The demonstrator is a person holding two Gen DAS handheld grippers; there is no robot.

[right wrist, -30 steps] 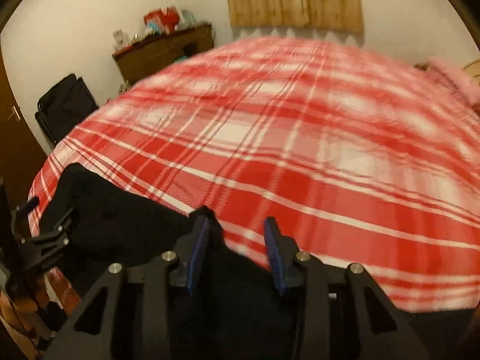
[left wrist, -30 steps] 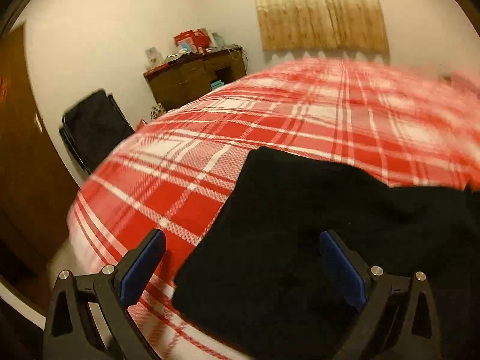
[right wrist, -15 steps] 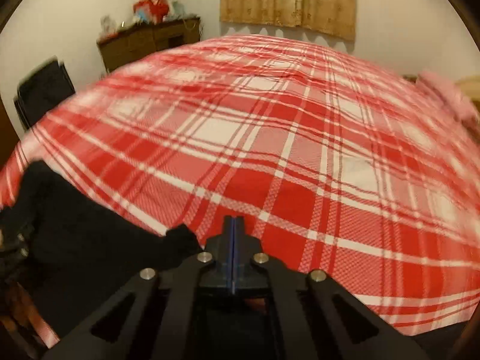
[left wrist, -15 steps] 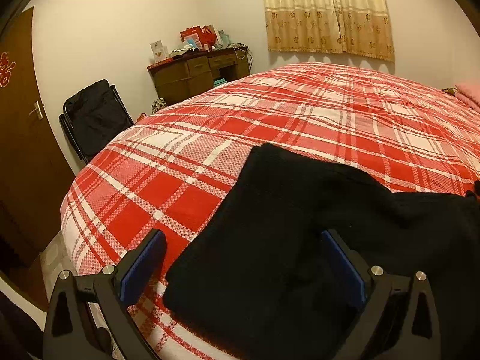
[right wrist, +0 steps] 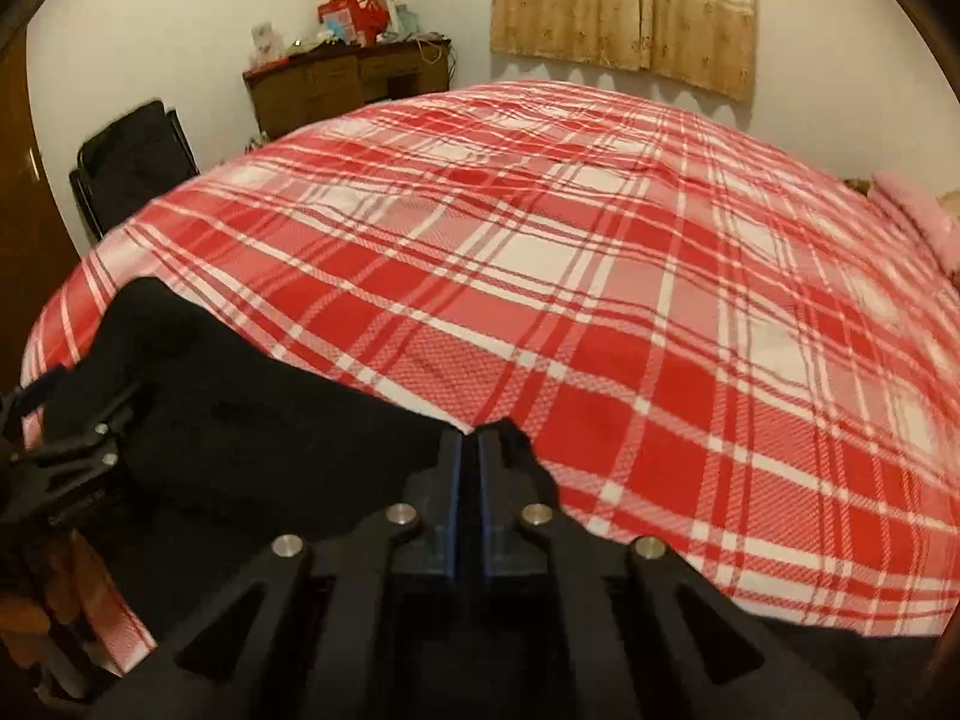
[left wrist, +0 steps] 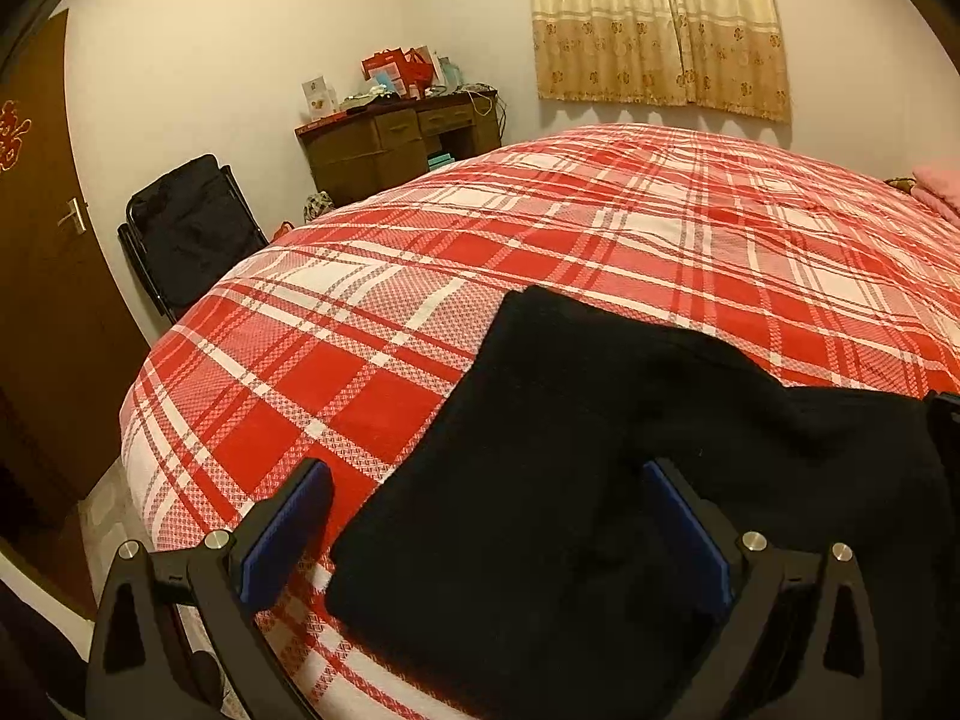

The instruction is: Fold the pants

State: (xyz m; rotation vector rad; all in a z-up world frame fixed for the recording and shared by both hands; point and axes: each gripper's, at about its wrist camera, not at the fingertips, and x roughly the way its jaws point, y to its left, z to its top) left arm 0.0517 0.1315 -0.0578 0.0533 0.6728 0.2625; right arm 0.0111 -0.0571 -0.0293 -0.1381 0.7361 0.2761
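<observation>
- Nearest your left hand, the left tool (left wrist: 480, 534) stands wide open, its two blue pads (left wrist: 287, 534) far apart and gripping nothing.
- Between those pads lies the near corner of the black pants (left wrist: 540, 480); the right pad sits against or just over the dark cloth, though you cannot tell whether it touches, while the left pad hangs over the bare bedspread.
- Nearest your right hand, the right tool (right wrist: 470, 468) is pinched almost fully together, only a thin slit showing between its blue pads, and a small peak of the black pants (right wrist: 252, 420) pokes up around its tips, so it has hold of the cloth's edge.
- At the left edge of the right wrist view, your left tool (right wrist: 72, 450) shows over the same dark cloth.
- Just beyond both tools, the pants spread as a wide dark sheet across the near corner of the bed (left wrist: 660, 252), close to its near edge.
- Past the pants, the red and white plaid bedspread runs bare toward the far wall, with a pink pillow (left wrist: 939, 186) at its right side.
- Beside the bed on the left stands a black folding chair (left wrist: 192, 228), and nearer still a brown door (left wrist: 42, 276).
- Against the far wall sits a wooden table (left wrist: 396, 144) cluttered with red boxes, and a yellow curtain (left wrist: 654, 24) hangs to its right.
</observation>
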